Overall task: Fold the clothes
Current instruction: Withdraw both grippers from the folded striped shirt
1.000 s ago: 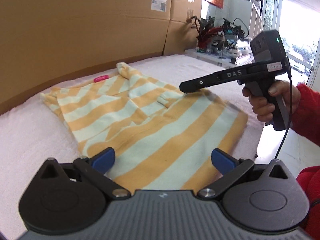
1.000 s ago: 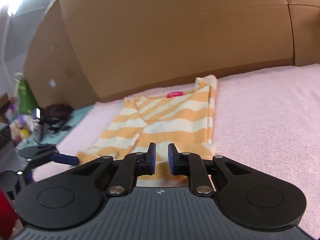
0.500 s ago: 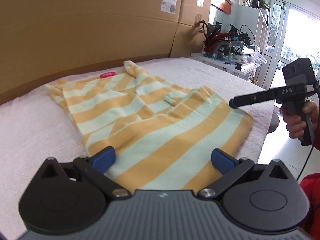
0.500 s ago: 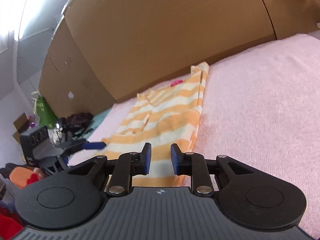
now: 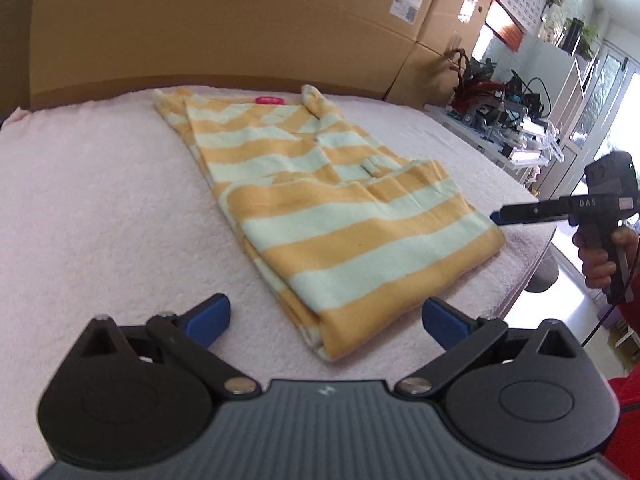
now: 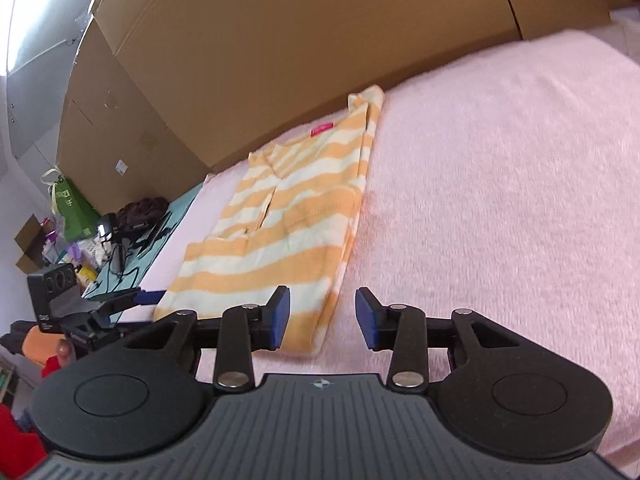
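Shirt (image 5: 320, 200) lies folded lengthwise on the pink surface (image 5: 100, 208), held by neither gripper.
Right gripper (image 6: 322, 316), pulled back to the hem's 3 o'clock, now spreads its nearly closed fingers; left gripper (image 5: 324, 316) stays wide, empty.

The shirt (image 5: 320, 200) has broad orange and pale mint-white stripes, with a bright pink label (image 5: 270, 100) at its neck. It lies on a soft pink towel (image 5: 100, 208) covering the counter, against plain brown cardboard boxes (image 5: 224, 20). Both hand-held grippers, left (image 5: 324, 322) and right (image 6: 322, 315), are black with blue finger pads (image 5: 208, 317), and the person's sleeve (image 5: 624, 420) is red.
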The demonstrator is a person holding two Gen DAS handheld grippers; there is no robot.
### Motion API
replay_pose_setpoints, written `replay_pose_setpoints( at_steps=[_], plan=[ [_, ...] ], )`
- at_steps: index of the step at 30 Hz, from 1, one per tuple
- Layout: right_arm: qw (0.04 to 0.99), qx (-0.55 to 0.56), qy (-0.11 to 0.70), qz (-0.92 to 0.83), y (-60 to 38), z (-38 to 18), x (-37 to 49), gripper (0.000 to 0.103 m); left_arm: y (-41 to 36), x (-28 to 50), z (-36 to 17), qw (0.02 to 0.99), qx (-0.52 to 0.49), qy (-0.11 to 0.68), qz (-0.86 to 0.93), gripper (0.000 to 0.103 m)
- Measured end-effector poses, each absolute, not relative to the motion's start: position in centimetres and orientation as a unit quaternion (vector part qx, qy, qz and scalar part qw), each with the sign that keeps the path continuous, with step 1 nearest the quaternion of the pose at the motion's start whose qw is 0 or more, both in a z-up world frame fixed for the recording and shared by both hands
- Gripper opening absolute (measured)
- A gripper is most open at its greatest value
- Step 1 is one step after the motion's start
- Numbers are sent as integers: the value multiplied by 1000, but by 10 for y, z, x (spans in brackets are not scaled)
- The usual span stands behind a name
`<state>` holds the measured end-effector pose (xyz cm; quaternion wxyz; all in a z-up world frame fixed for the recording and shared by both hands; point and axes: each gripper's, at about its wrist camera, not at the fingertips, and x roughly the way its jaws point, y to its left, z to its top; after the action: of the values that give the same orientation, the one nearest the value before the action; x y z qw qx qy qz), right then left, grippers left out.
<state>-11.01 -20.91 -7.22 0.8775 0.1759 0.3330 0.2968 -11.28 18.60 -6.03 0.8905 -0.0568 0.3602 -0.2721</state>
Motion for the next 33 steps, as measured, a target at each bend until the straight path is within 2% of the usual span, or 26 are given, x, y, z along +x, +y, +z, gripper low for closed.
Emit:
replay_pose_setpoints(
  at_steps=[7, 10, 17, 24, 28, 33],
  plan=[
    [844, 191, 380, 327, -226, -81, -124, 41, 172, -133, -65, 884, -62, 352, -303, 102],
    [828, 228, 387, 336, -227, -87, -119, 41, 172, -134, -68, 879, -96, 343, -316, 102],
    [784, 283, 433, 342, -218, -89, -91, 41, 187, -103, -61, 832, -192, 411, -319, 102],
    [765, 301, 451, 348, -220, -91, -85, 41, 175, -109, -58, 840, -162, 417, -308, 102],
    [752, 325, 462, 339, -232, -97, -88, 39, 182, -108, -60, 832, -199, 421, -303, 102],
    [766, 316, 444, 342, -219, -100, -82, 30, 188, -89, -65, 814, -253, 423, -307, 102]
  ],
)
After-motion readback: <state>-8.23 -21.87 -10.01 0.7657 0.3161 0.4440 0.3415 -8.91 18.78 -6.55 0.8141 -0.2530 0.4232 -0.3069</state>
